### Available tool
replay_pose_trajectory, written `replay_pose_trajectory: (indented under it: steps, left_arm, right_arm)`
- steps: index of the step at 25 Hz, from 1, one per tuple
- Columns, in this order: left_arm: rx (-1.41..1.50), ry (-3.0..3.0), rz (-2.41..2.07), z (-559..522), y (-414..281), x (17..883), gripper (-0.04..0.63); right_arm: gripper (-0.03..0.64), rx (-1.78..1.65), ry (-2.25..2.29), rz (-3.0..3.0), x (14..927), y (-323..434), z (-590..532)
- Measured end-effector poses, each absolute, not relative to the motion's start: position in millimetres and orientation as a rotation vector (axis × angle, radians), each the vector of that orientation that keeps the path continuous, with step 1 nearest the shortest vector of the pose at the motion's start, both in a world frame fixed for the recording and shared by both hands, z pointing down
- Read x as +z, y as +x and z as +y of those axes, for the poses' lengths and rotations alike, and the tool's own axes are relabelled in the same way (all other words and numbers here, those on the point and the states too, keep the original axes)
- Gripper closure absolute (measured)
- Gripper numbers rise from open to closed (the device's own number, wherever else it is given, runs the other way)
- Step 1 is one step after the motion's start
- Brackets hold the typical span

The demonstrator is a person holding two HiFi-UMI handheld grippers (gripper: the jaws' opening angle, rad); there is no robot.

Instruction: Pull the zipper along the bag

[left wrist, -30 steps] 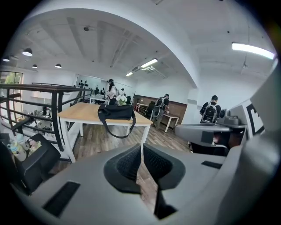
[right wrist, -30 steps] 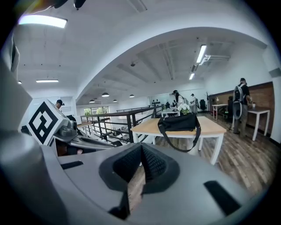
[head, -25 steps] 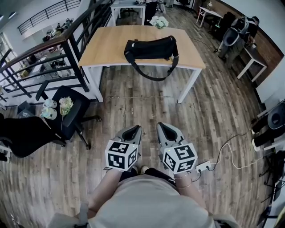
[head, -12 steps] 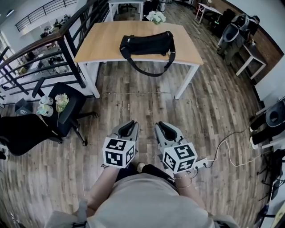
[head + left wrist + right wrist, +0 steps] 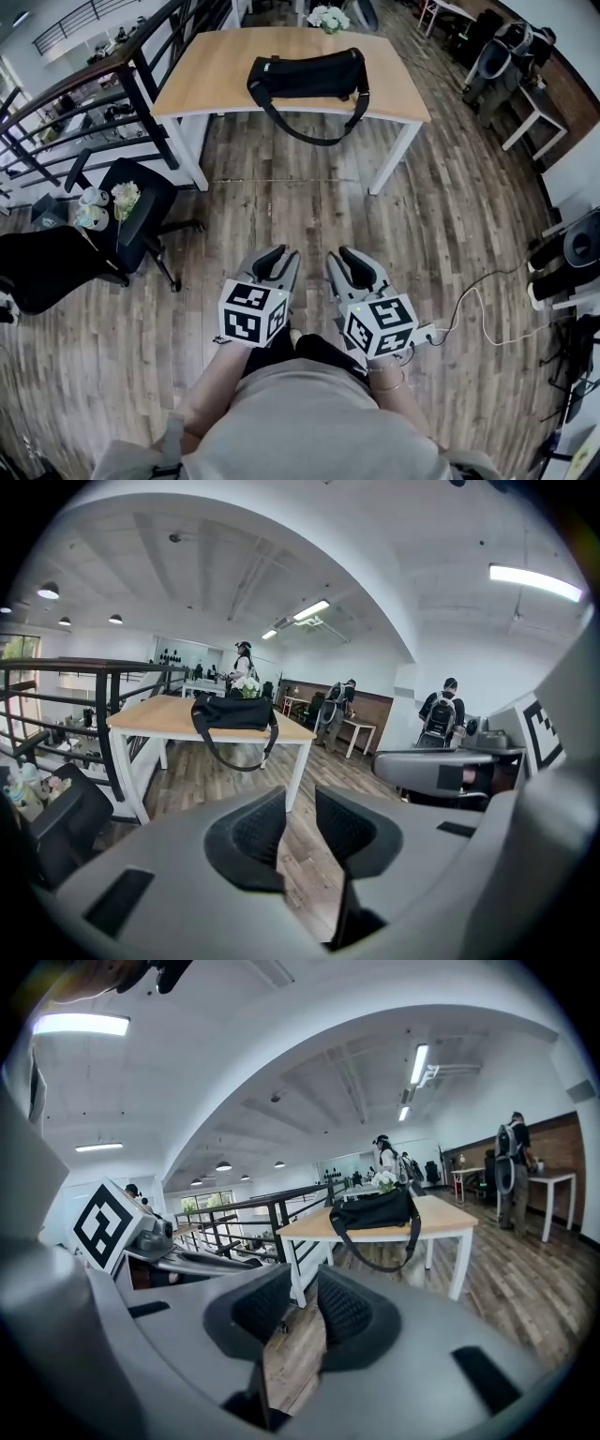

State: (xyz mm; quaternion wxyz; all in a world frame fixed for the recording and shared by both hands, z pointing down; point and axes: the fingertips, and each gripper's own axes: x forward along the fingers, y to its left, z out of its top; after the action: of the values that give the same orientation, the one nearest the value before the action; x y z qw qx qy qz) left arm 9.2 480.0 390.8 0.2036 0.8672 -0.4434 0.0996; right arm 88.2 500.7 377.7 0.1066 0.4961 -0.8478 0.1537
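A black bag (image 5: 305, 75) lies on the wooden table (image 5: 206, 80) far ahead, its strap (image 5: 319, 136) hanging over the front edge. Both grippers are held side by side low in front of the person's body, well short of the table. The left gripper (image 5: 275, 258) and the right gripper (image 5: 349, 260) point toward the bag. Their jaws have just been opening and stand a little apart with nothing between them. The left gripper view shows the bag (image 5: 232, 712) beyond the parted left gripper (image 5: 300, 813). In the right gripper view the bag (image 5: 373, 1211) lies past the right gripper (image 5: 302, 1297).
A black office chair (image 5: 131, 211) holding cups and flowers stands at the left, beside a dark railing (image 5: 84, 103). A white power strip (image 5: 427, 333) and its cable lie on the floor at the right. People with backpacks (image 5: 502, 52) stand at the far right. Flowers (image 5: 328, 17) sit on the table's far edge.
Both grippers have shifted slightly forward over the floor toward the table. Their jaws, shut in the earlier frames, now show a narrow gap.
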Motion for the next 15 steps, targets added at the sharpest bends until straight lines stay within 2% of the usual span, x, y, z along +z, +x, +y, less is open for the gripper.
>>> replay_pose_trajectory:
  steps: [7, 15]
  left_arm:
    - [0.324, 2.406, -1.213, 459.8, 7.5, 404.2, 0.502]
    - [0.297, 2.426, -1.178, 381.7, -0.1, 402.9, 0.503]
  right_arm:
    - [0.521, 0.472, 1.486, -2.486, 382.0, 94.3, 476.1]
    - [0.520, 0.498, 1.541, -2.464, 388.7, 90.5, 403.4]
